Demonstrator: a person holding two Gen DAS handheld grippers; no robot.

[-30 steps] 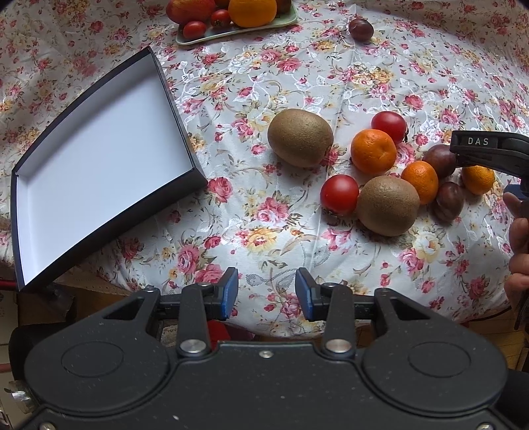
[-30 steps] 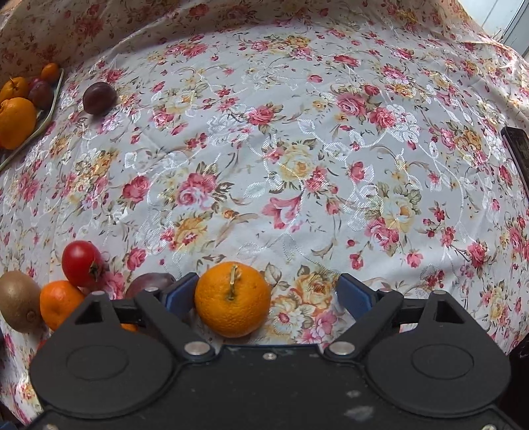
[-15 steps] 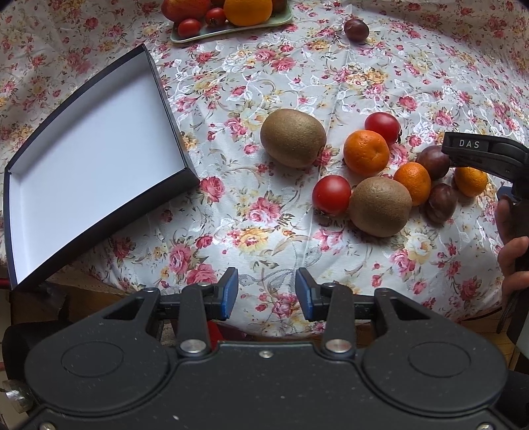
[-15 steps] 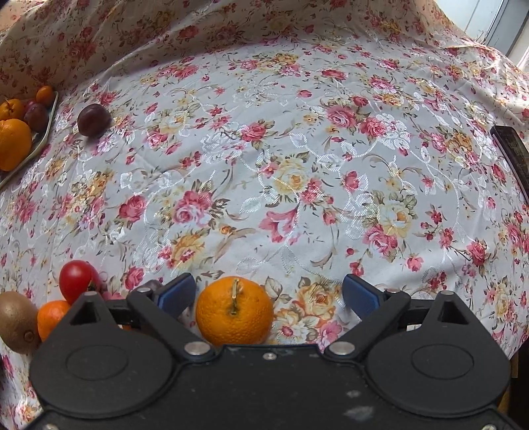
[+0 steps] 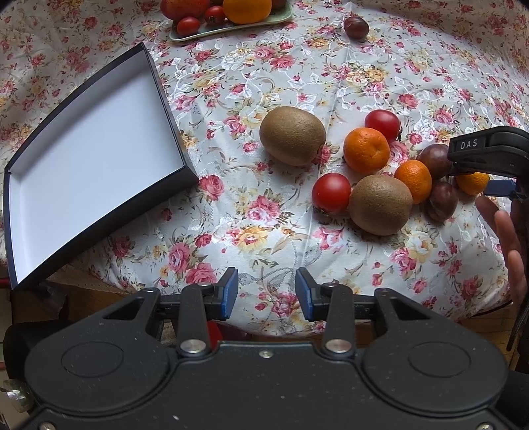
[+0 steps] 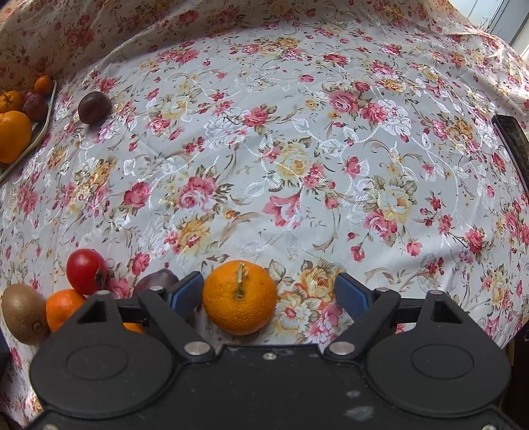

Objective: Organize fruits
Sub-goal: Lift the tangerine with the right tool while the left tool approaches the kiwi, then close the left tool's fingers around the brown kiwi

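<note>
A cluster of loose fruit lies on the floral cloth: two kiwis (image 5: 292,135) (image 5: 380,204), two tomatoes (image 5: 331,193), tangerines (image 5: 366,150) and dark plums (image 5: 442,200). My right gripper (image 6: 269,291) is open around an orange tangerine (image 6: 239,297) with a stem, near its left pad, not touching either. In the left wrist view that tangerine (image 5: 472,182) sits under the right gripper (image 5: 486,155). My left gripper (image 5: 266,292) is open and empty at the table's front edge. An open black box with a white inside (image 5: 89,155) lies at the left.
A green plate (image 5: 231,26) with oranges, tomatoes and other fruit stands at the back. One lone plum (image 5: 356,26) lies near it, also in the right wrist view (image 6: 94,107). A dark object (image 6: 510,142) sits at the far right edge.
The right gripper has slid forward so the tangerine sits deeper between its open fingers. The left gripper has shifted slightly and stays open and empty.
</note>
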